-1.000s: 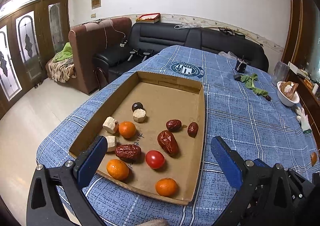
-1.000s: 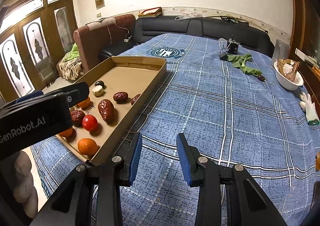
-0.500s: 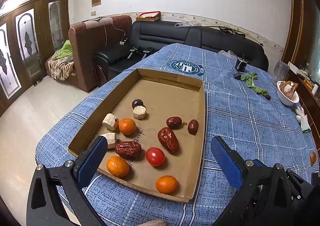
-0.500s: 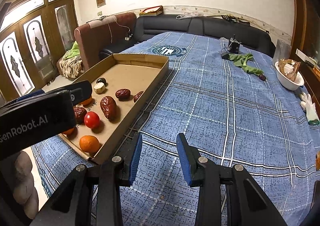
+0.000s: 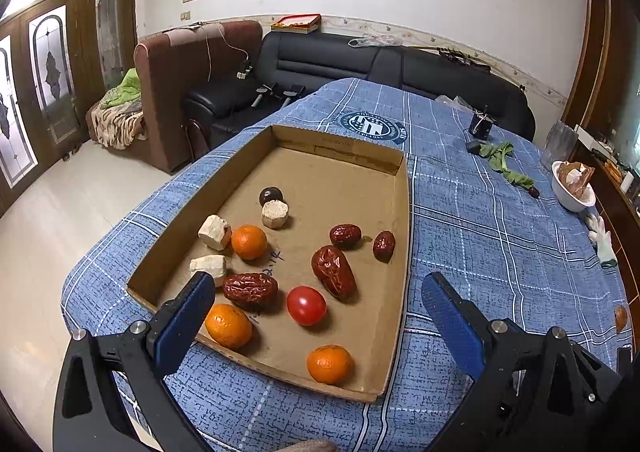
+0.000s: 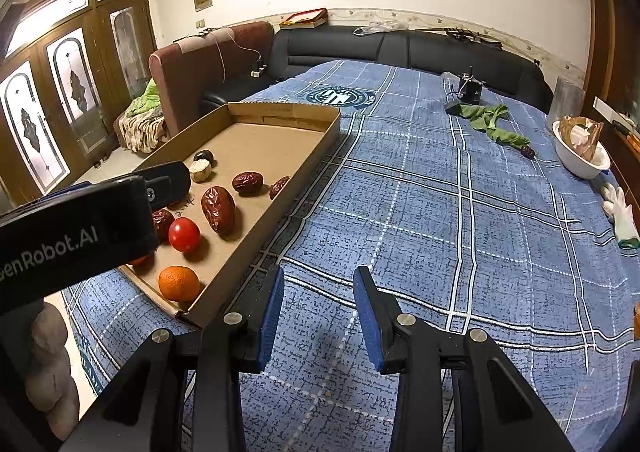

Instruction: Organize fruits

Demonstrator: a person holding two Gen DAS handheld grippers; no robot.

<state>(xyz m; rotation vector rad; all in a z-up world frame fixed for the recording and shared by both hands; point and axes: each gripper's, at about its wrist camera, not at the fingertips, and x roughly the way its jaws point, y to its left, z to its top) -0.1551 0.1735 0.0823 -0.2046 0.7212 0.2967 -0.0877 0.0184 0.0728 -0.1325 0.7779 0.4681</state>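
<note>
I see a blue tablecloth (image 5: 480, 236) w/ white plaid lines & a navy round crest (image 5: 374, 127); the tray (image 5: 340, 150) is plain brown cardboard. In it: 3 orange tangerines (image 5: 249, 241), 1 glossy red tomato (image 5: 306, 305), wrinkled dark-red dates (image 5: 333, 272), pale beige chunks (image 5: 215, 232), 1 near-black fruit (image 5: 271, 195). Both grippers' pads (image 6: 272, 316) are blue on black frames; off-tray there's a green cloth (image 6: 494, 124) & a white bowl (image 6: 580, 164).

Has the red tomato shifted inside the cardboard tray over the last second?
No. The red tomato keeps its spot in the cardboard tray, beside the large wrinkled date and the date on its left; only the camera framing drifts slightly.
</note>
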